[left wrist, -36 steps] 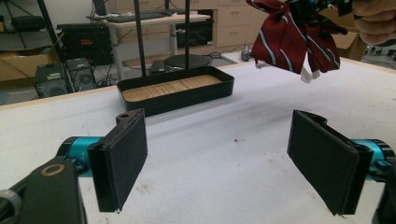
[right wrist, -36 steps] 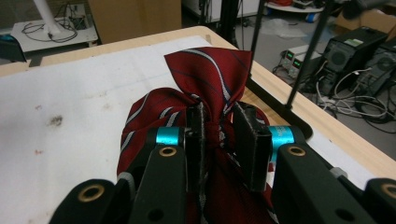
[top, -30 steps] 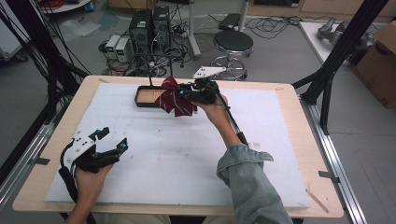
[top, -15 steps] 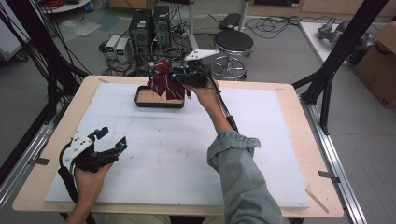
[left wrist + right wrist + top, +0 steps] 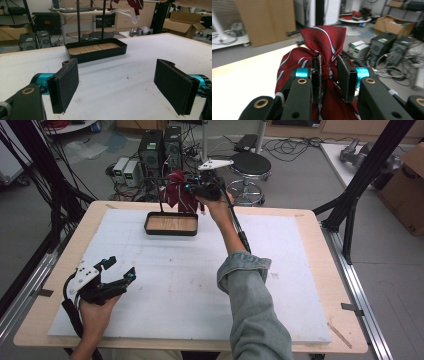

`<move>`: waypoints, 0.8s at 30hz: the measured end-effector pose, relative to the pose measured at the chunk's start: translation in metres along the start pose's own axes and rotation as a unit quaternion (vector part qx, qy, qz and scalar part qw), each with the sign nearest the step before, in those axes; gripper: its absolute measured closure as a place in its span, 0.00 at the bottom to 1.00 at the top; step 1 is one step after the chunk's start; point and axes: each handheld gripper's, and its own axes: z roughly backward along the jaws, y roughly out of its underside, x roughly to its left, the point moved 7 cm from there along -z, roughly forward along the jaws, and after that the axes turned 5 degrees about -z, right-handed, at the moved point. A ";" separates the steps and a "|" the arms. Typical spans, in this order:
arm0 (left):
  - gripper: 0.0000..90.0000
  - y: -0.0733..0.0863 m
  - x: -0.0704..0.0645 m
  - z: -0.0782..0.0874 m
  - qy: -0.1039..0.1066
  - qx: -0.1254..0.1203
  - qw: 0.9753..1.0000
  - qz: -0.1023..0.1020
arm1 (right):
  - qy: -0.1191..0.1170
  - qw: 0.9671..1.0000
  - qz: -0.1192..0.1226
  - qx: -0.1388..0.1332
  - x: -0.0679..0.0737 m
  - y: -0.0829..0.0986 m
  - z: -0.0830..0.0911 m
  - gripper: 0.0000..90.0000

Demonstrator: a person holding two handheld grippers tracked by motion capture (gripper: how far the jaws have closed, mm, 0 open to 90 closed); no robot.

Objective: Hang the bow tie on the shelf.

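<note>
Right gripper (image 5: 192, 192) raised above the far edge of the table (image 5: 310, 227), just behind the black tray (image 5: 171, 224), jaws pinched on a bunched red striped tie (image 5: 176, 195). In the right gripper view the tie (image 5: 322, 62) sits squeezed between the two pads, jaws narrow around a gathered waist of cloth; one lobe bulges above the pads, the rest hangs down below and toward the camera between the gripper's arms. Long axis of the bundle roughly vertical, though it is crumpled, so which end points up cannot be told. In the high view the tie hangs to the left of the gripper, over the tray's back rim, beside two thin black upright rods (image 5: 162, 195) rising from the tray. Tray: shallow, black-walled, wooden floor showing, nothing lying in it; the left gripper view shows it (image 5: 96, 51) the same way, on the white mat. Left gripper (image 5: 117, 277) rests low near the table's near left corner, held in the left hand (image 5: 95, 312), jaws spread wide apart with bare mat between the pads (image 5: 65, 83).
</note>
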 end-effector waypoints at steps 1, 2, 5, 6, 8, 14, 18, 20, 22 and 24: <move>0.22 0.000 0.000 0.000 0.000 0.000 1.000 -0.001 | 0.005 1.000 -0.007 0.000 -0.005 0.001 0.003 0.83; 0.22 0.000 0.000 0.000 0.000 0.000 1.000 -0.001 | 0.011 1.000 -0.010 0.002 -0.010 0.002 0.004 0.83; 0.22 0.000 0.000 0.000 0.000 0.002 1.000 -0.001 | 0.026 0.999 -0.015 0.016 -0.022 0.007 0.010 0.83; 0.23 0.000 0.000 0.000 0.000 0.002 1.000 -0.001 | 0.026 0.999 -0.015 0.016 -0.022 0.007 0.010 0.83; 0.22 0.001 -0.001 -0.001 0.002 0.003 1.000 -0.002 | 0.030 0.999 -0.026 0.017 -0.029 0.009 0.013 0.83; 0.22 0.001 -0.001 0.000 0.002 0.003 1.000 -0.003 | 0.045 0.998 -0.017 0.050 -0.037 0.020 0.014 0.83; 0.22 0.001 0.000 0.001 0.000 0.002 1.000 -0.002 | 0.049 0.996 -0.022 0.064 -0.041 0.027 0.013 0.83; 0.23 0.001 0.000 0.001 0.000 0.001 1.000 -0.001 | 0.049 0.996 -0.024 0.071 -0.043 0.030 0.014 0.83; 0.22 0.002 0.000 0.001 0.000 0.003 1.000 -0.001 | 0.048 0.996 -0.022 0.077 -0.044 0.033 0.015 0.83; 0.22 0.001 0.000 0.001 0.000 0.003 1.000 -0.002 | 0.050 0.995 -0.019 0.085 -0.045 0.038 0.016 0.83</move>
